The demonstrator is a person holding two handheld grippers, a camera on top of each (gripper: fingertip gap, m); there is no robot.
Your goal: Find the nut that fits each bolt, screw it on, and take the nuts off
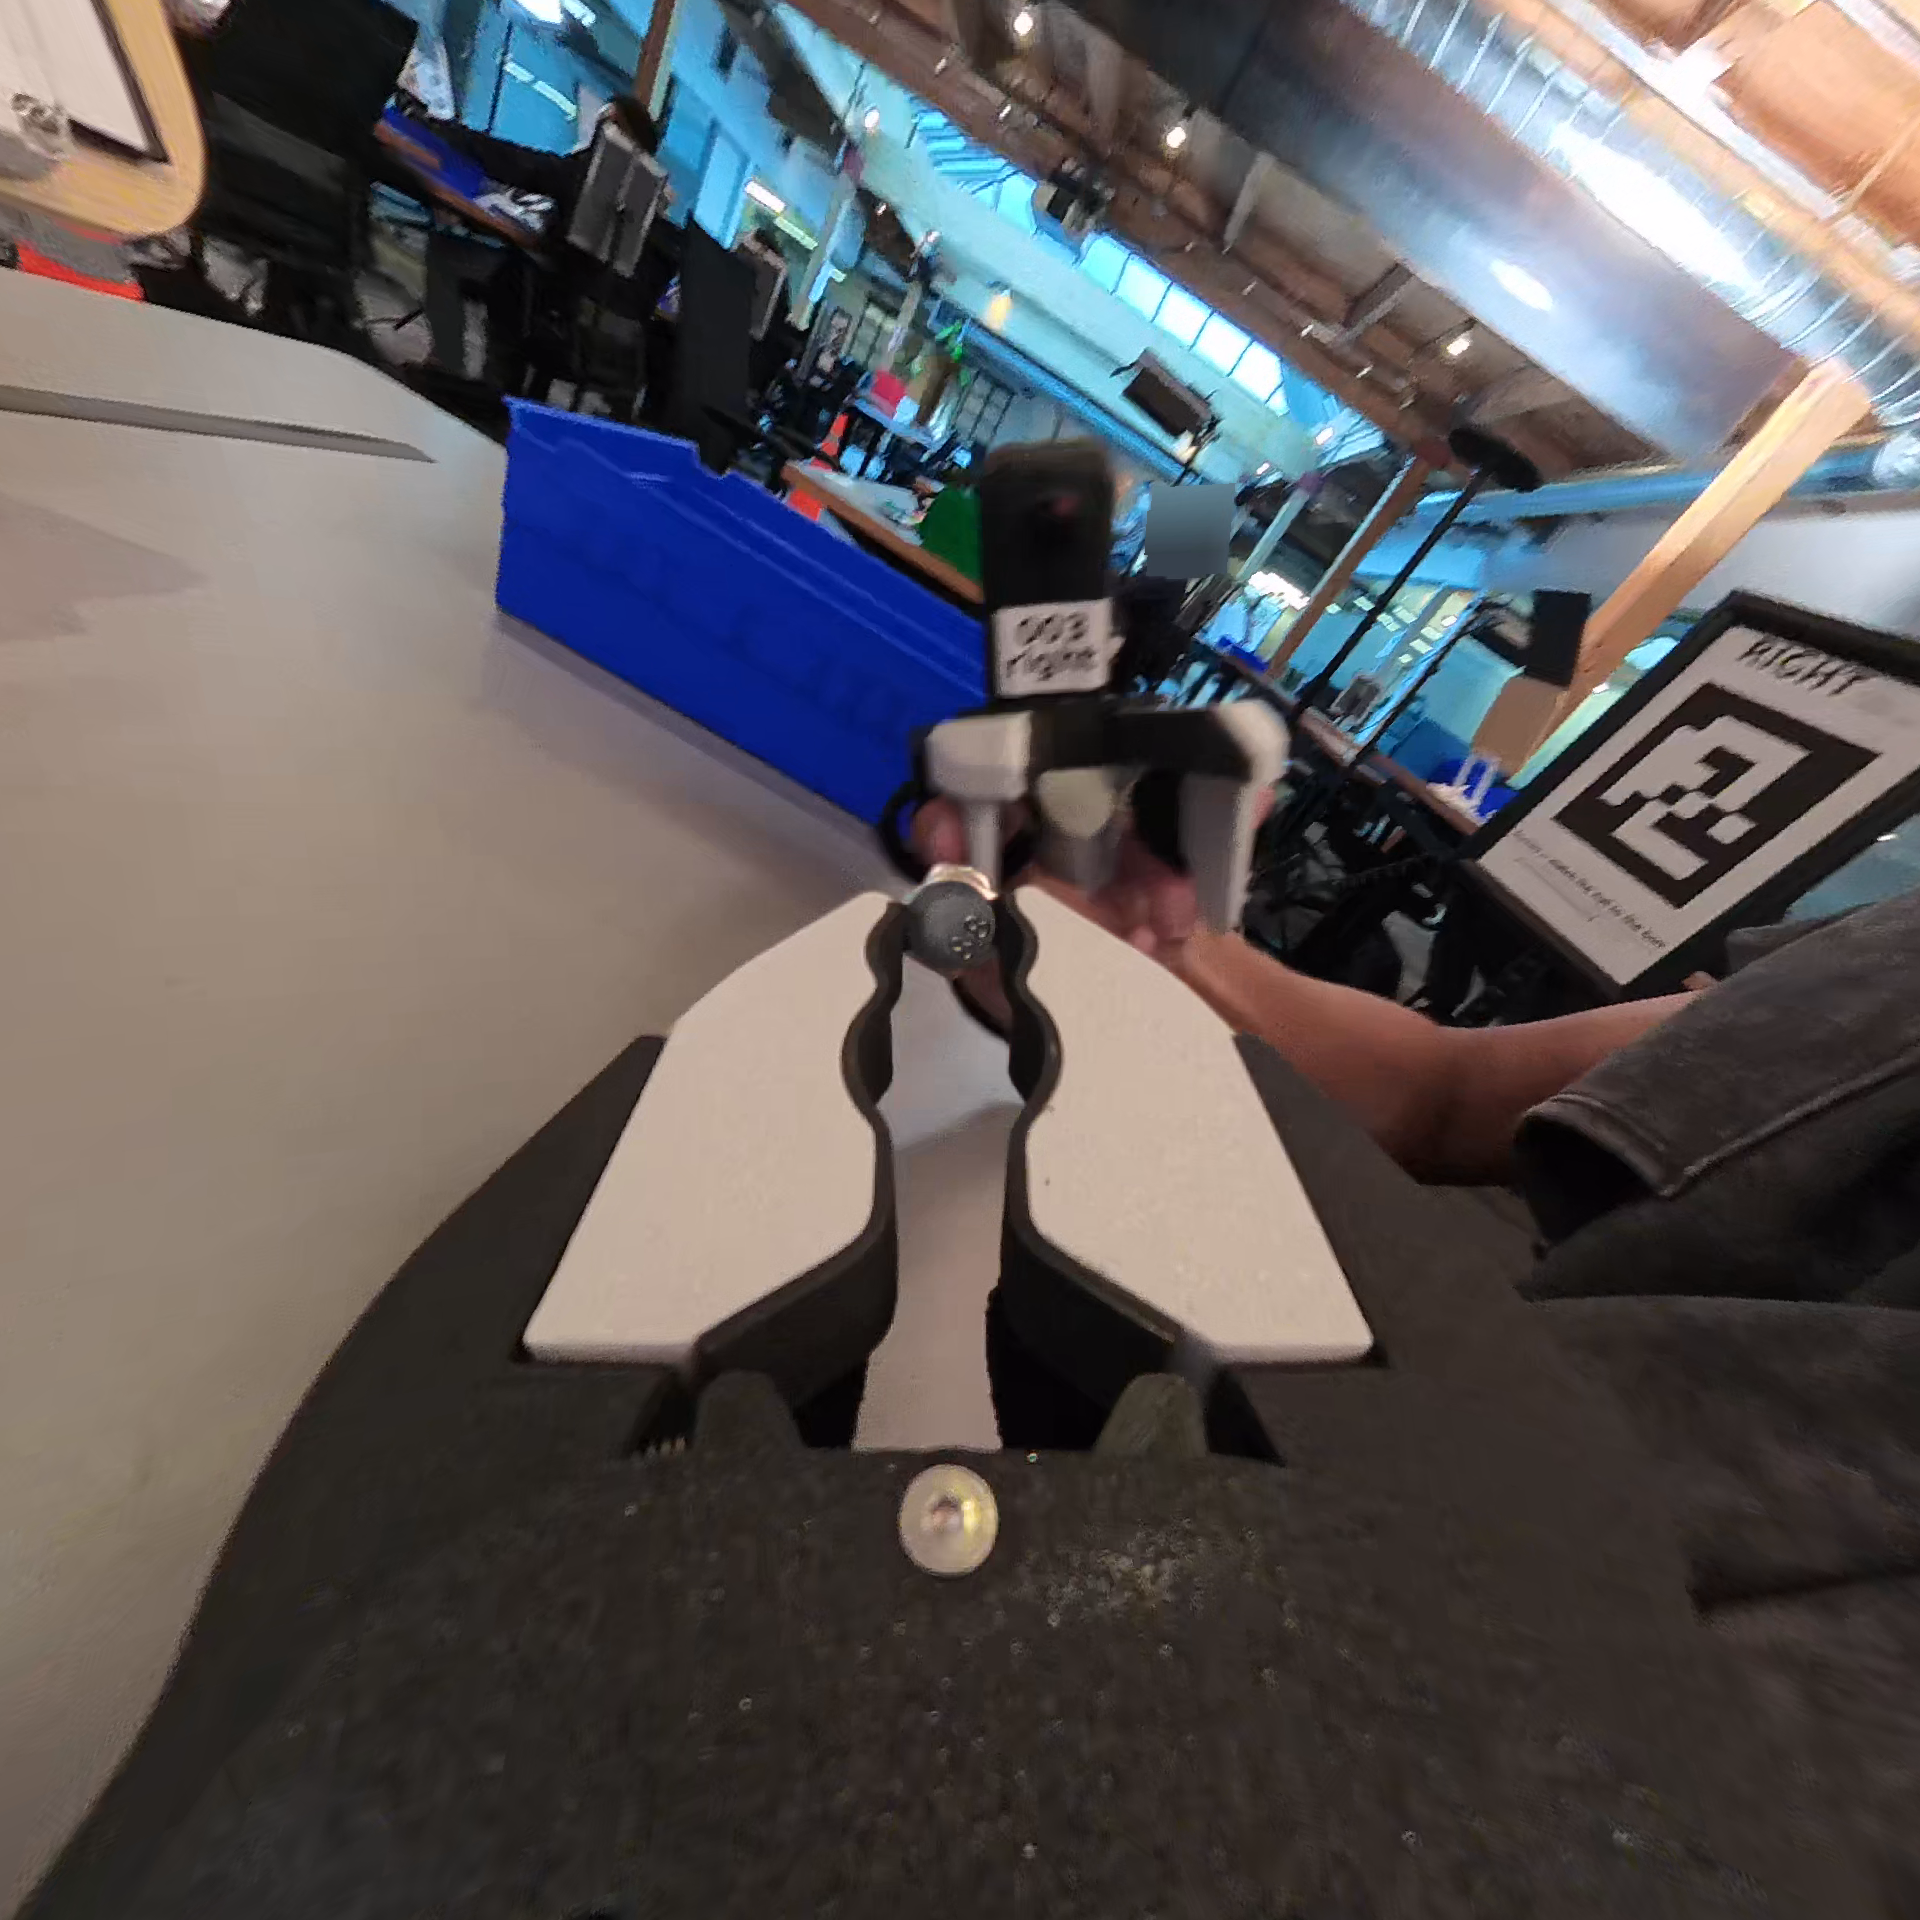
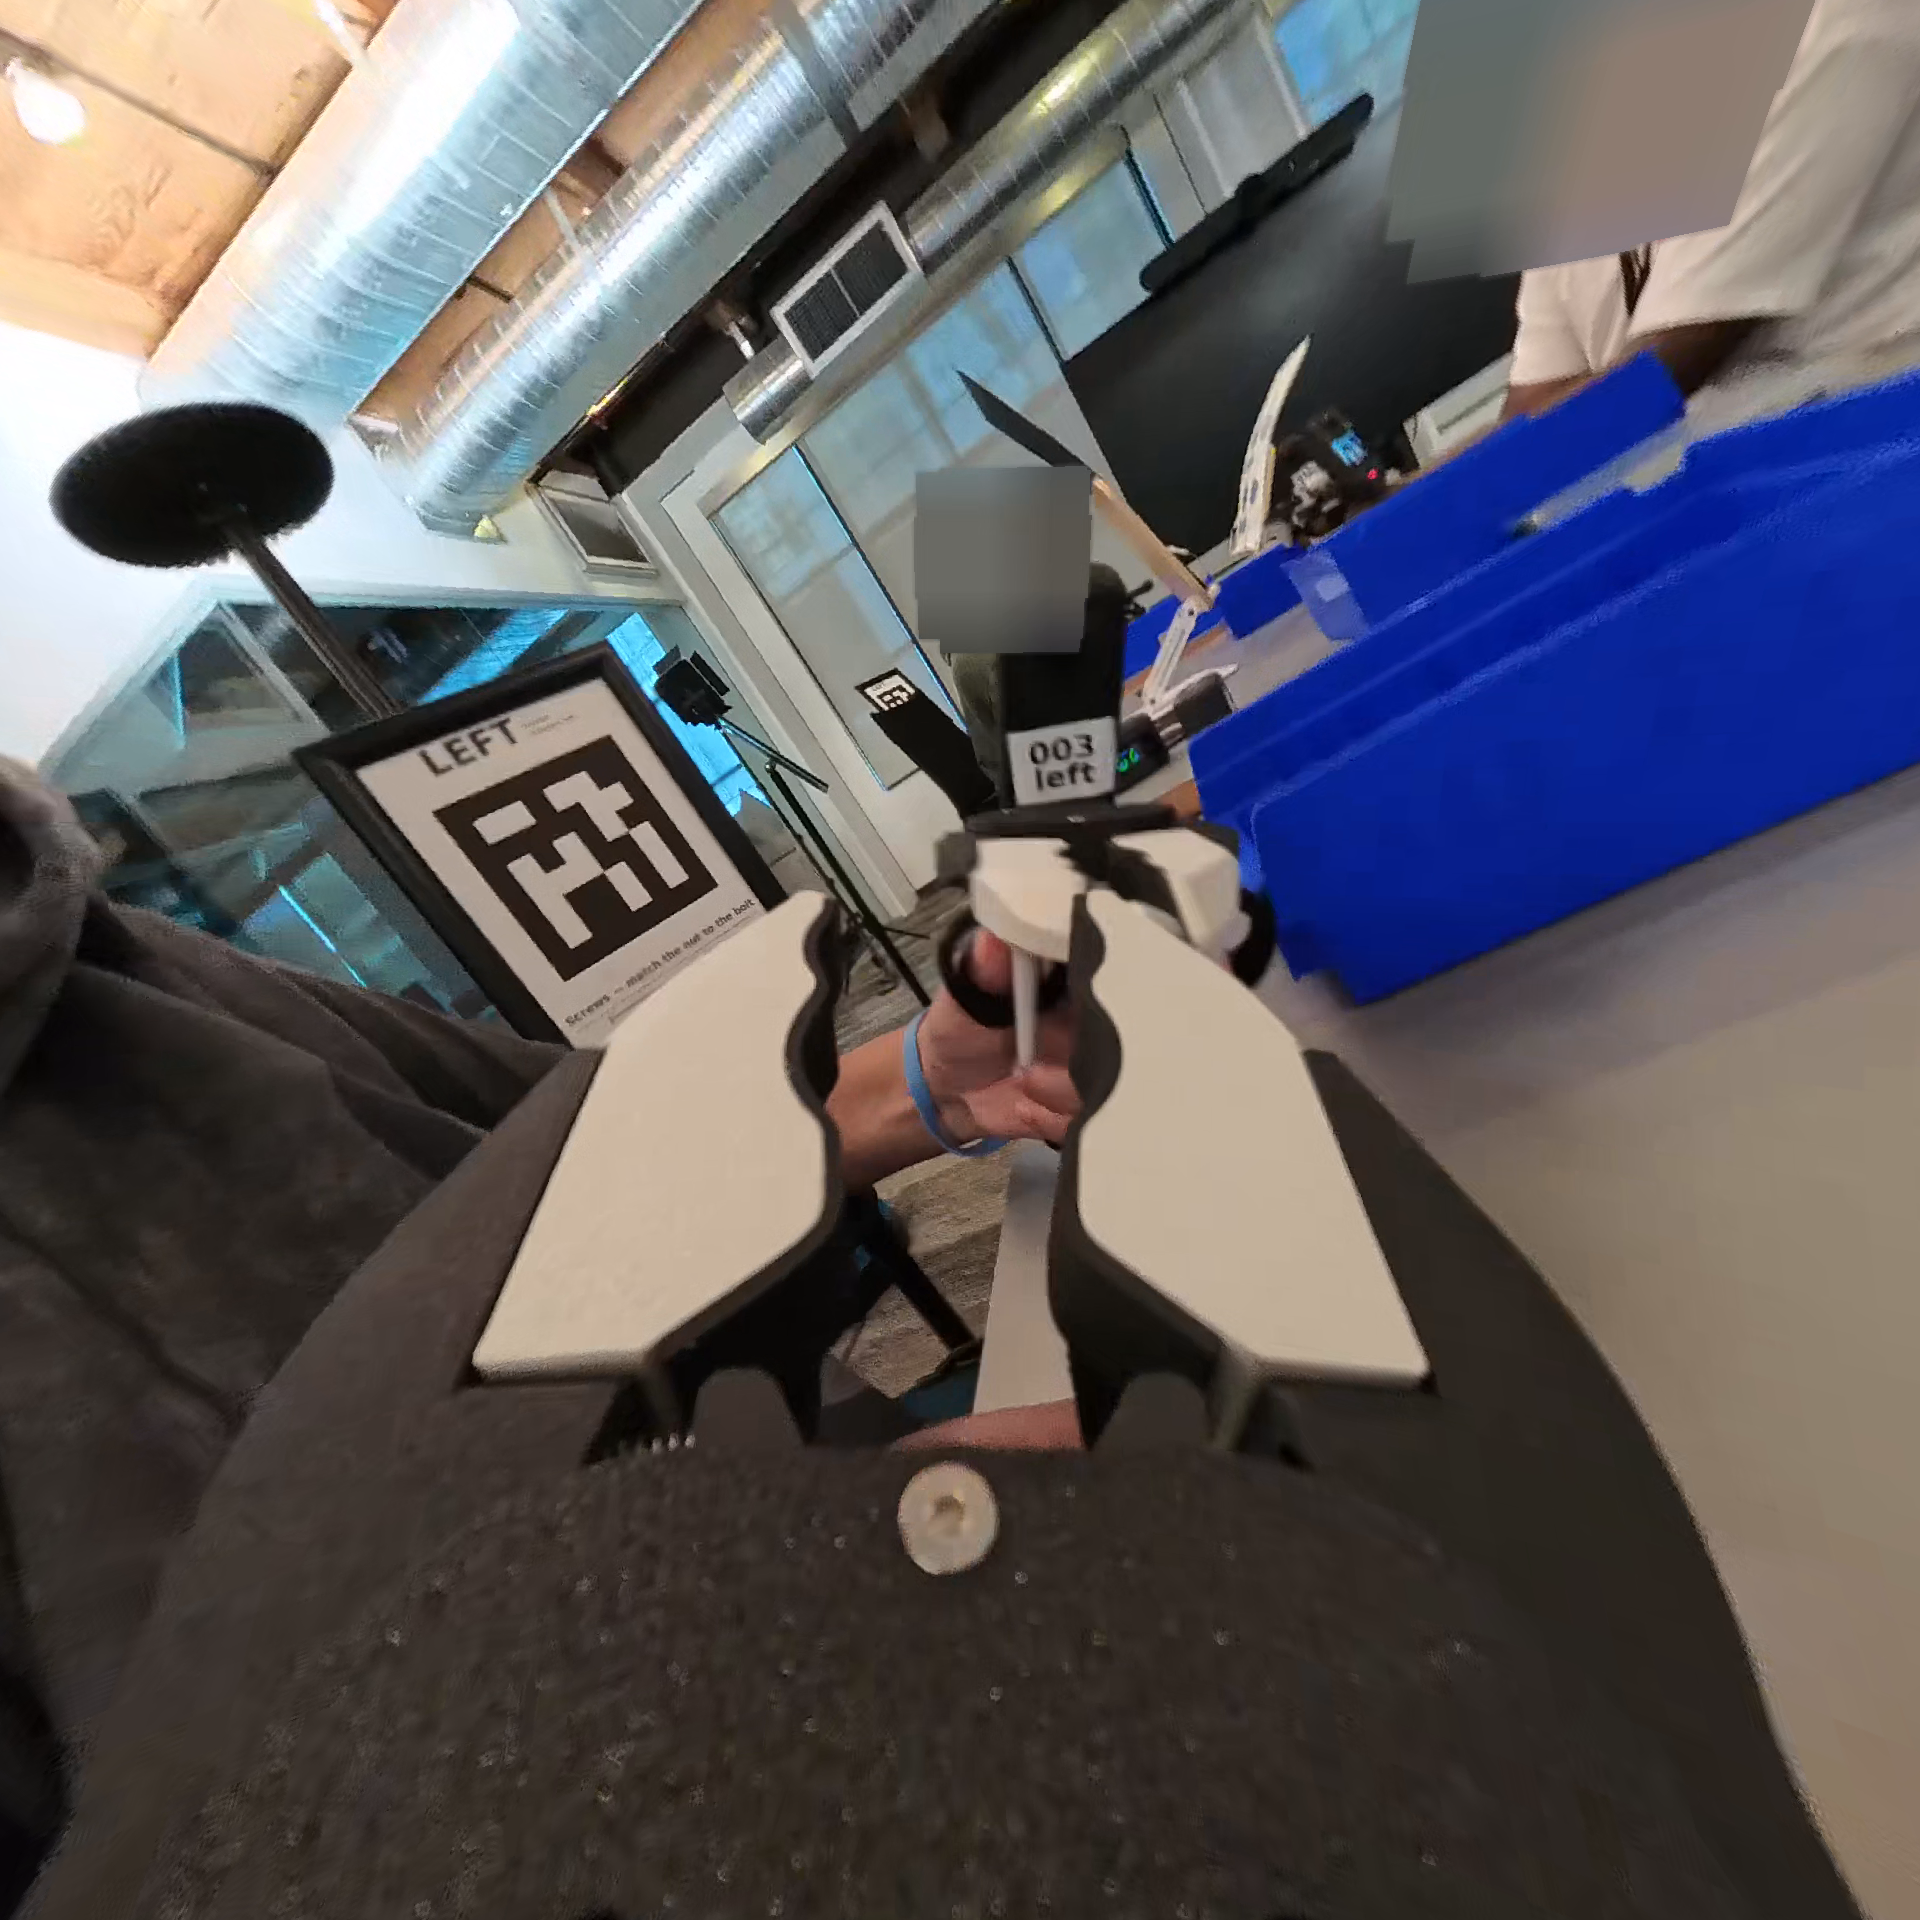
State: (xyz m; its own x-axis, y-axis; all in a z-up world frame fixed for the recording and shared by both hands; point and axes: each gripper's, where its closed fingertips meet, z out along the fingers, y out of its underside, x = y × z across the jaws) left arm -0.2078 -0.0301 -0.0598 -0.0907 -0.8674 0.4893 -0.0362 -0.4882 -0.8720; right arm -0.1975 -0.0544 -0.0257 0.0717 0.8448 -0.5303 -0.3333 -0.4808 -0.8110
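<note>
Bolt (image 1: 951, 928) between left tool (image 1: 951, 925) tips

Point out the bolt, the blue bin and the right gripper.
bolt (image 1: 951, 928), left wrist view, rounded head.
blue bin (image 1: 717, 603), left wrist view, side wall.
right gripper (image 1: 1112, 873), left wrist view, between its fingertips.

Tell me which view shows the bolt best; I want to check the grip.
The left wrist view: the bolt sits head-on between the left tongs, round head facing the camera. The right wrist view doesn't show it.
</note>
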